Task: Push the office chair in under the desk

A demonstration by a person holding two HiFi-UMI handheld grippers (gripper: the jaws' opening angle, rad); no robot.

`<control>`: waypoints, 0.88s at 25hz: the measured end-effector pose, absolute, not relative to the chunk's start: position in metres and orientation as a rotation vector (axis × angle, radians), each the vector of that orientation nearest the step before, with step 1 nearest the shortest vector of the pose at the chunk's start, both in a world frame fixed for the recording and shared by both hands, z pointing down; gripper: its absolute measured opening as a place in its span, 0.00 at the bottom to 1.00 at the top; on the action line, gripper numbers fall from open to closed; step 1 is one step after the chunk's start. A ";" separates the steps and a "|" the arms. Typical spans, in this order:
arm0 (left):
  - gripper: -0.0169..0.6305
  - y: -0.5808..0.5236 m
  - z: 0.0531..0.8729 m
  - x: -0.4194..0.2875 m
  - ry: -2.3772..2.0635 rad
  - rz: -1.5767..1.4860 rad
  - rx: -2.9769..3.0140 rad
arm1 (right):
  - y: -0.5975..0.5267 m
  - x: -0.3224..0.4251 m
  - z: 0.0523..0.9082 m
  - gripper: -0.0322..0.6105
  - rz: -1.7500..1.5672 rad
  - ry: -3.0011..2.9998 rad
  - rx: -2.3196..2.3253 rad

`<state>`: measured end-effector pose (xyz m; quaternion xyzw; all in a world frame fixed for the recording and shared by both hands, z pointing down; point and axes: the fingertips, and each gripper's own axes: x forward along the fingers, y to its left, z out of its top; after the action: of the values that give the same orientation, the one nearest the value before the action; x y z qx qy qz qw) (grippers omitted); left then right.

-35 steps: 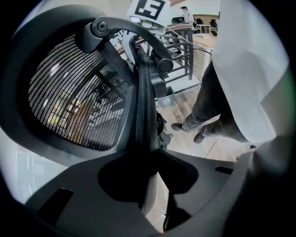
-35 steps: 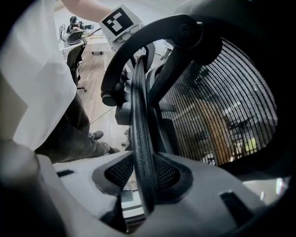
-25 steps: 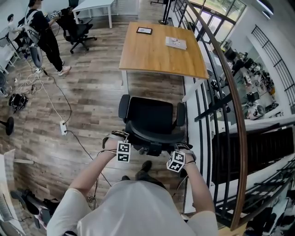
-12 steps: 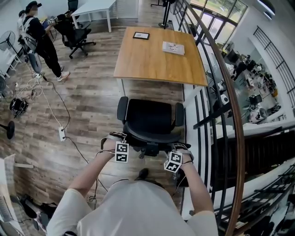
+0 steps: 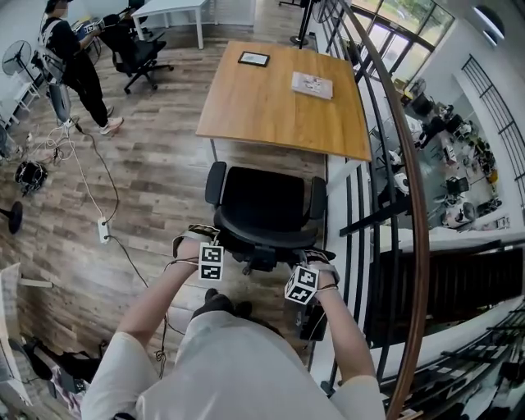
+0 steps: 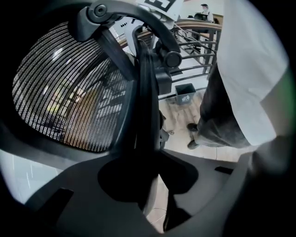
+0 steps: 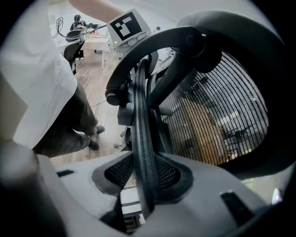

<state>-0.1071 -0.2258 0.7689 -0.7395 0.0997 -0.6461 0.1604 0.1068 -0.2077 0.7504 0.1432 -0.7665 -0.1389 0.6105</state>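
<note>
Black office chair (image 5: pixel 267 201) rolled closer to desk (image 5: pixel 279 90); seat front near edge, not under yet; L gripper (image 5: pixel 216 248) & R gripper (image 5: pixel 307 264) both pinching backrest rim (image 7: pixel 141 139)

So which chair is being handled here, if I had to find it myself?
Start at the wooden desk beside the railing. At its near edge stands a black office chair, seat facing the desk. Unlike the other black chair by the white table, this one has the left gripper and right gripper clamped on its backrest rim.
</note>
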 end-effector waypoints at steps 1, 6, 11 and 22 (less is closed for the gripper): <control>0.19 -0.231 0.769 -0.106 0.283 -1.845 -2.111 | -0.212 0.108 0.750 0.26 -0.317 -1.768 0.329; 0.19 -0.259 0.773 -0.107 0.273 -1.823 -2.094 | -0.234 0.106 0.754 0.26 -0.339 -1.767 0.357; 0.19 -0.284 0.774 -0.109 0.232 -1.812 -2.093 | -0.254 0.103 0.754 0.26 -0.317 -1.773 0.359; 0.18 -0.364 0.775 -0.103 0.132 -1.783 -2.074 | -0.319 0.106 0.753 0.26 -0.278 -1.766 0.416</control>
<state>-0.1034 -0.3639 0.7751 -0.7422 0.0471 -0.6378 0.2003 0.1055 -0.3193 0.7533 0.1798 -0.7640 -0.1203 0.6078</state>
